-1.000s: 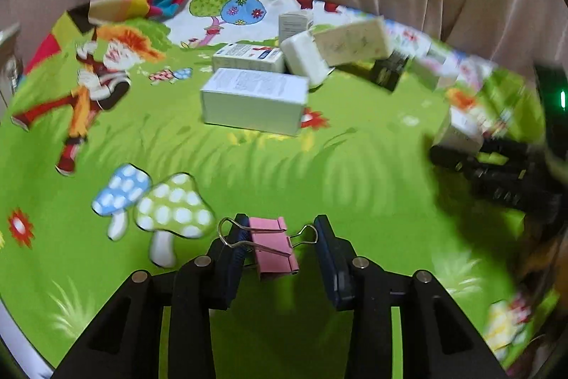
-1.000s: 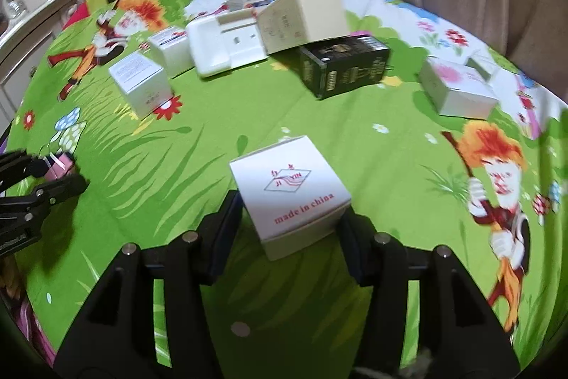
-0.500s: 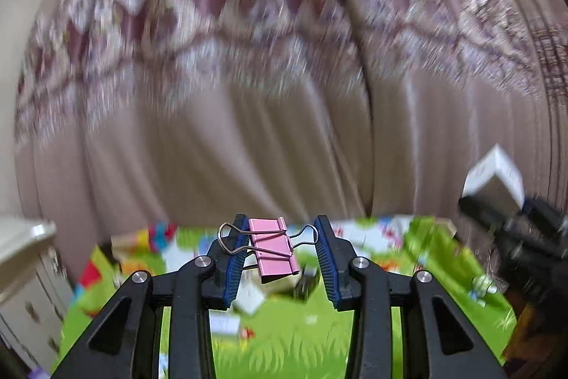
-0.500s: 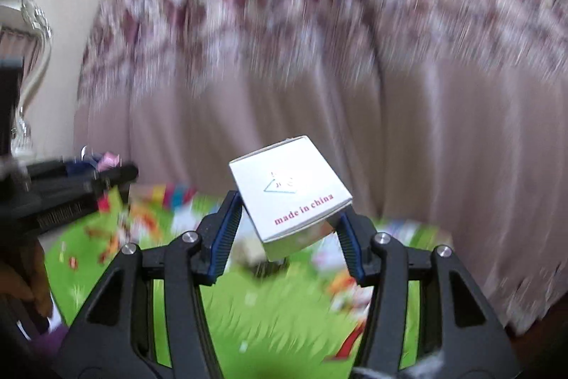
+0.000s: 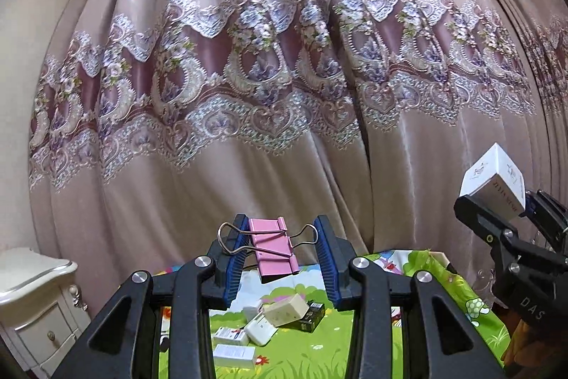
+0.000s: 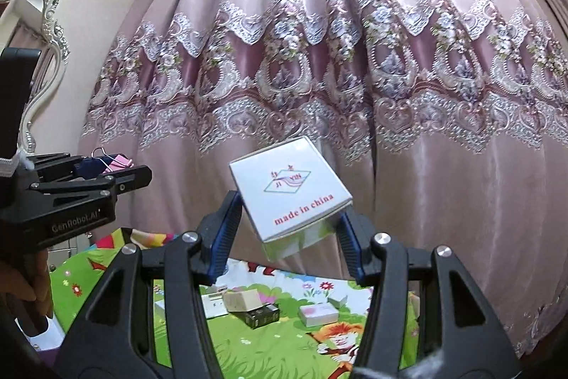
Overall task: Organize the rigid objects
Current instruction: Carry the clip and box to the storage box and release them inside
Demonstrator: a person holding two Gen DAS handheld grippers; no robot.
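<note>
Two loads are hanging well above the green cartoon-print mat [image 5: 312, 354]: left gripper [image 5: 280, 258] clamping a pink metal binder clip [image 5: 271, 249], right gripper [image 6: 289, 237] clamping a white cardboard box [image 6: 289, 185].

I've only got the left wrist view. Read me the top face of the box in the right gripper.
Observer: The top of the box reads "made in china" in red under a small logo. The right gripper has its fingers clamped on the sides.
Operator: Now list what lies right of the black box on the mat.
Observer: A flat box with a pink top lies just right of the black box, apart from it, on the mat.
Operator: Check what holds the left gripper.
Observer: A hand grips the handle of the left gripper, which holds the pink clip.
</note>
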